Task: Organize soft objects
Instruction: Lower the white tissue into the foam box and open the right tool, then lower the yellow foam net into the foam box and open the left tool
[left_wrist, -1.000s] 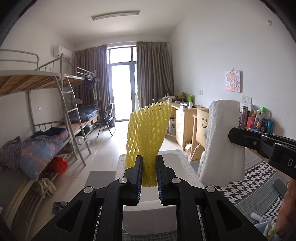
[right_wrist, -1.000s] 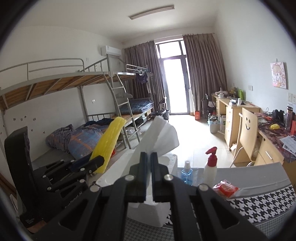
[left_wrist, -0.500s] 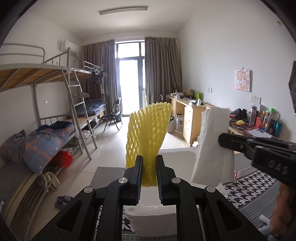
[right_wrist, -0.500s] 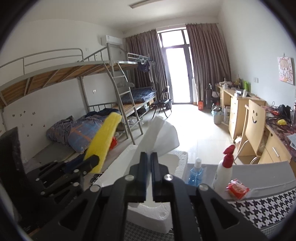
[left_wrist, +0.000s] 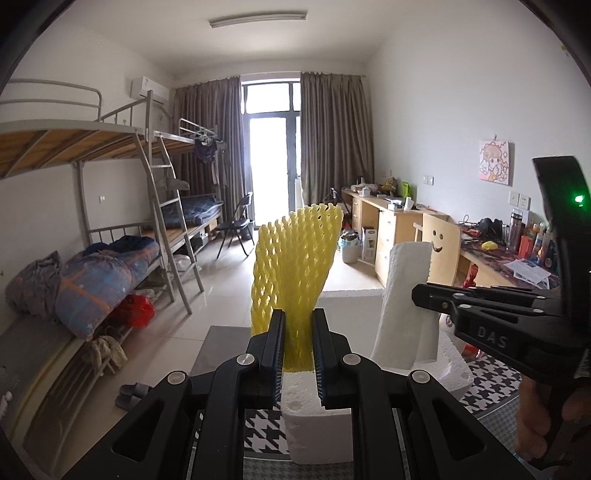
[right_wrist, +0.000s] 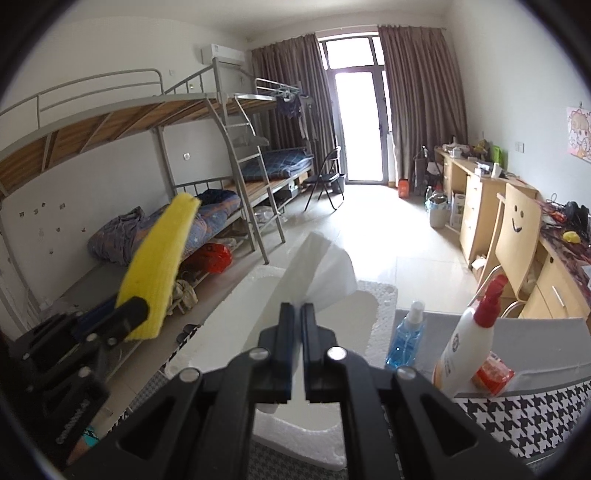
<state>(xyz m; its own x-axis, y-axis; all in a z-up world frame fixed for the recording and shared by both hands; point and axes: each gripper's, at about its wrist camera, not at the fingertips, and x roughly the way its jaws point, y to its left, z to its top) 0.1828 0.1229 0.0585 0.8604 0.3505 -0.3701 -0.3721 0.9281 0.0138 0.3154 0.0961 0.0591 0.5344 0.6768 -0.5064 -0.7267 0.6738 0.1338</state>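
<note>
Our left gripper (left_wrist: 298, 354) clamps the yellow foam net (left_wrist: 295, 266) upright above the white foam box (left_wrist: 314, 424); our right gripper (right_wrist: 298, 354) pinches the white foam sheet (right_wrist: 321, 269) over that box. Only the right view shows the spray bottles (right_wrist: 406, 332) beyond on the table (right_wrist: 535, 417). Both grippers tilt slightly downward.

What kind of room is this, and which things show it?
Most likely a shared dormitory room. Metal bunk beds stand along one wall, a row of wooden desks along the other, and bedding lies on a lower bunk.
</note>
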